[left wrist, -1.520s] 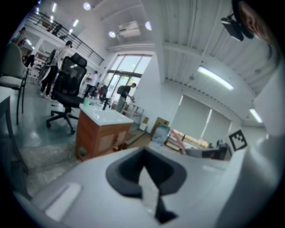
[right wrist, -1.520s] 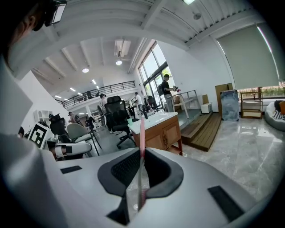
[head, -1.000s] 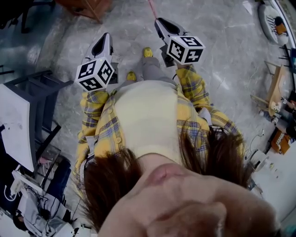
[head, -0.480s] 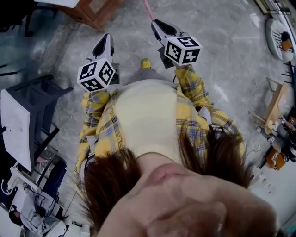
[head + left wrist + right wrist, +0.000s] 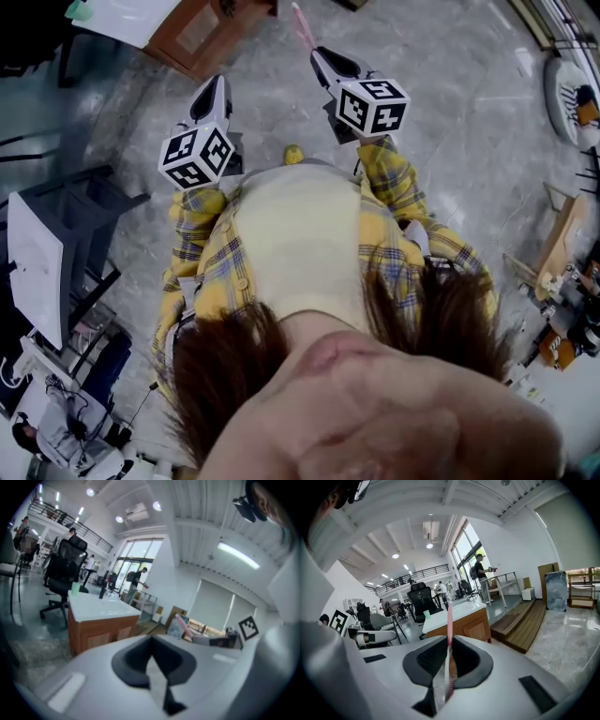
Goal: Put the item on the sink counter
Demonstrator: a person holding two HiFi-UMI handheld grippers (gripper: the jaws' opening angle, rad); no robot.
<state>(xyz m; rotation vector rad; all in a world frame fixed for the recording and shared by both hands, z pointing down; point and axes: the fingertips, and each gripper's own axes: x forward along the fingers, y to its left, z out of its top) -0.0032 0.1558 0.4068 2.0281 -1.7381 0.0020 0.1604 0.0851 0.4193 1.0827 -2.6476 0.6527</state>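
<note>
My right gripper (image 5: 328, 60) is shut on a thin pink stick-like item (image 5: 302, 25) that juts forward past the jaws; in the right gripper view the pink item (image 5: 449, 620) stands upright between the pads. My left gripper (image 5: 210, 91) is shut with nothing in it. Both are held out in front of the person's chest, above the floor. A wooden cabinet with a white counter top (image 5: 131, 17) lies ahead at the upper left, and shows as the counter (image 5: 461, 612) in the right gripper view and the counter (image 5: 101, 609) in the left gripper view. A green cup (image 5: 426, 614) stands on it.
A grey stand with a white board (image 5: 42, 253) is close on the left. A black office chair (image 5: 420, 601) stands behind the counter. Wooden steps (image 5: 525, 618) rise to the right of it. People stand far back by the windows (image 5: 480, 571). Clutter lines the right edge (image 5: 562, 272).
The floor has slid down the head view and the wooden cabinet with its white top has come into sight at the upper left. Both grippers keep their pose; the pink item stays held.
</note>
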